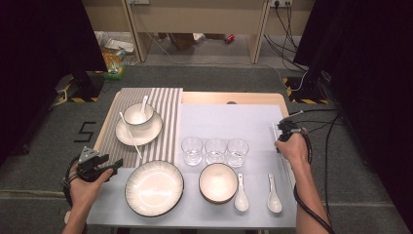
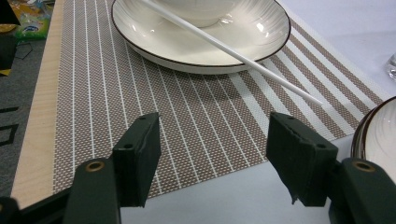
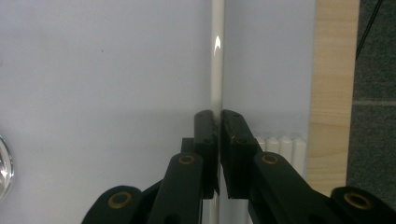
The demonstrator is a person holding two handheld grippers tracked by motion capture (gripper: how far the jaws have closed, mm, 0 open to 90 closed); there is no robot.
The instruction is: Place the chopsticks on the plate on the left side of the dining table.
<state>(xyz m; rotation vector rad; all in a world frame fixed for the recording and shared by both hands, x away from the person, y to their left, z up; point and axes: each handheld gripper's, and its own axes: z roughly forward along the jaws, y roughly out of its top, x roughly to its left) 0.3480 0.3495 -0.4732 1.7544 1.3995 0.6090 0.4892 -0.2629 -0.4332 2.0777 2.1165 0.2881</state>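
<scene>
Nearest the front edge of the white tablecloth (image 1: 253, 122): a large ribbed plate (image 1: 154, 187) with a dark rim, then a smaller empty bowl (image 1: 217, 182), then two white ceramic soup spoons (image 1: 241, 194) lying side by side, handles pointing away.

At the left front, the left gripper (image 1: 111, 166) in the person's left hand (image 1: 84, 187), hovering low over the near edge of the striped placemat (image 2: 196, 116), black jaws spread wide with nothing between them.

Mid-table, a row of three clear drinking glasses (image 1: 215, 150), close together.

At the right edge, the right gripper (image 3: 217, 122) in the right hand (image 1: 292, 146), jaws pressed nearly together and pinching a white chopstick (image 3: 217, 60). Chopstick running straight away from the jaws, over the white cloth, near the table's wooden right edge (image 3: 332, 84). Just beside the jaws, a small white ridged chopstick rest (image 3: 282, 148).

Farther back on the left, on the placemat, a saucer-like plate (image 2: 252, 35) carrying a small bowl (image 1: 138, 115) with a white spoon (image 1: 144, 103) standing in it. A second white chopstick (image 2: 233, 52) leaning across the plate's rim, tip down on the placemat.

Beyond the table, grey carpet, trailing cables and a wooden desk frame.
</scene>
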